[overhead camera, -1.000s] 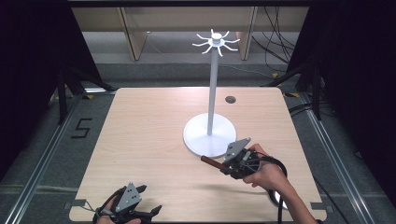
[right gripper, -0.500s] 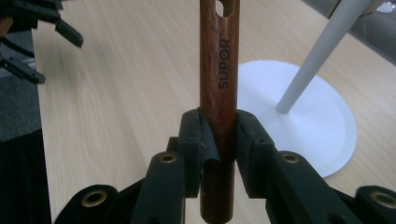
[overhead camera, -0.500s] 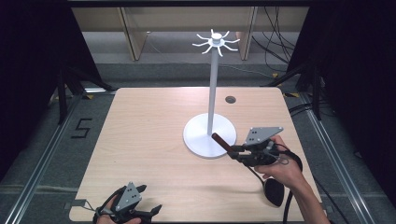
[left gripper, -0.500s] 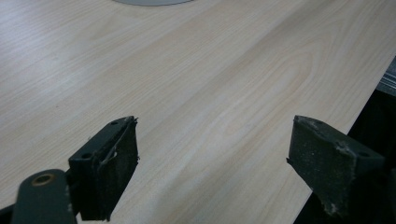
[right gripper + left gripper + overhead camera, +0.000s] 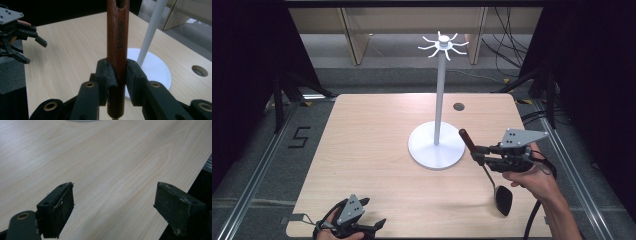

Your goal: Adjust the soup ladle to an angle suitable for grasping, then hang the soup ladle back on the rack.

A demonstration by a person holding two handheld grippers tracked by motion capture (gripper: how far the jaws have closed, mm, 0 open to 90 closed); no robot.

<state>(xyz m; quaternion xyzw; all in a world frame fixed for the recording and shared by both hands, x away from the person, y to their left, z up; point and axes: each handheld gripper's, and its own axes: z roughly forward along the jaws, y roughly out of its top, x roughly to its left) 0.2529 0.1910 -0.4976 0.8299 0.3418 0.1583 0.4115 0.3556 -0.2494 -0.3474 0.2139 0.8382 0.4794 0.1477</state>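
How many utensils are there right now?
1: a wooden-handled ladle, handle clamped in the right tongs beside the white stand, bowl hanging low over the table.

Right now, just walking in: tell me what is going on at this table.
A person works a handheld gripper in each hand at a wooden table. The right gripper is shut on the brown wooden handle of a ladle, beside the round base of a white hook stand; the ladle's dark bowl hangs low toward the person's edge of the table. The hooks on top of the stand are bare. The left gripper sits at the near edge, jaws open, holding nothing.
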